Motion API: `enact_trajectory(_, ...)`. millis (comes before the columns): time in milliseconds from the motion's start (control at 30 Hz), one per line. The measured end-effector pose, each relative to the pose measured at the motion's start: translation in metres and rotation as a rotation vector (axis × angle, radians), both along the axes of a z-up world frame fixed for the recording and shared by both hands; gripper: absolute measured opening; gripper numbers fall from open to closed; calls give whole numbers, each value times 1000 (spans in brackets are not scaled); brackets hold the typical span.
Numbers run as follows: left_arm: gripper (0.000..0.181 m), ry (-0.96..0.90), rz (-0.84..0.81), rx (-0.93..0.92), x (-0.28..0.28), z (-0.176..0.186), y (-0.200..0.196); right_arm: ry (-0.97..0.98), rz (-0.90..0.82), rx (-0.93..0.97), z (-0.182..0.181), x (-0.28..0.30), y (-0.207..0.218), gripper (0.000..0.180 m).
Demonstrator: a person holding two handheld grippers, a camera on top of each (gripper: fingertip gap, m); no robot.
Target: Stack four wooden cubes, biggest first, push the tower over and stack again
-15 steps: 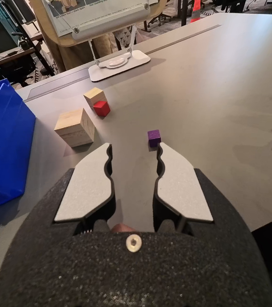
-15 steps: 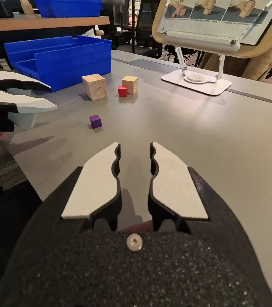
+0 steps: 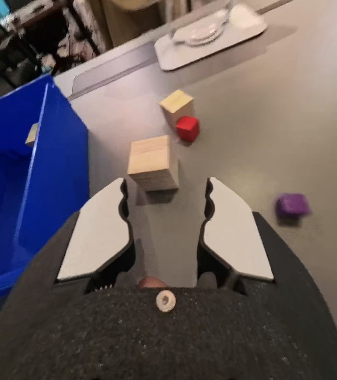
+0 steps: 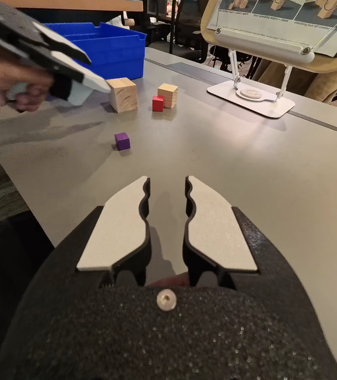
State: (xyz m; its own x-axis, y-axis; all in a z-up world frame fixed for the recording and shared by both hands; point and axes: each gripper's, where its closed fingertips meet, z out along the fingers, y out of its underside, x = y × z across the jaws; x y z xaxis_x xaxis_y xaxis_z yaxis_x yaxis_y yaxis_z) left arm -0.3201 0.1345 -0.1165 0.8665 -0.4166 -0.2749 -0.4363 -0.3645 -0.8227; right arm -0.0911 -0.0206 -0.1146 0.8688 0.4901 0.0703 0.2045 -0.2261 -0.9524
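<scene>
left tongs: the left tongs hang released, jaws spread wide and empty, tips just short of the big pale wooden cube; seen from the right wrist view they come in from the side, one tip at the cube's upper edge, contact not clear because of blur.
right tongs: the right tongs are released too, jaws apart with nothing between them, held over the grey surface well apart from the big cube.
big cube: stands alone on the surface, nothing stacked on it, near the blue plastic bin.
medium cube: the medium pale wooden cube sits beyond the big cube, away from the bin.
red cube: the small red wooden cube touches the medium cube's near side.
purple cube: the smallest, purple wooden cube lies apart from the big cube, on the side nearer the right tongs.
stand: a white stand with a picture card lies farther from the big cube, past the medium cube.
</scene>
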Motion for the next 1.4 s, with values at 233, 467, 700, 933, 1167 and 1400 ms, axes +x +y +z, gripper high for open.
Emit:
enact_trajectory(233, 81, -16, 78, -227, -7, -59, 58, -14, 13, -4, -2, -3, -3, 32)
enact_trajectory(467, 69, -108, -139, -166, 29, -21, 57, -15, 1, -9, -2, 2, -5, 29)
enact_trajectory(700, 67, -86, -559, -176, 113, 16, 31, -10, 3, -26, -4, 3, -3, 28)
enact_trajectory(933, 67, -140, -980, -265, 190, 23, 10, -12, 7, -36, -6, 2, -1, 27)
enact_trajectory(1167, 67, -200, -1106, -371, 225, -2, 0, -10, 15, -48, -7, 1, -1, 26)
enact_trajectory(1400, 67, 206, -1159, -450, 219, -35, -7, -7, 21, -57, -8, 0, 0, 26)
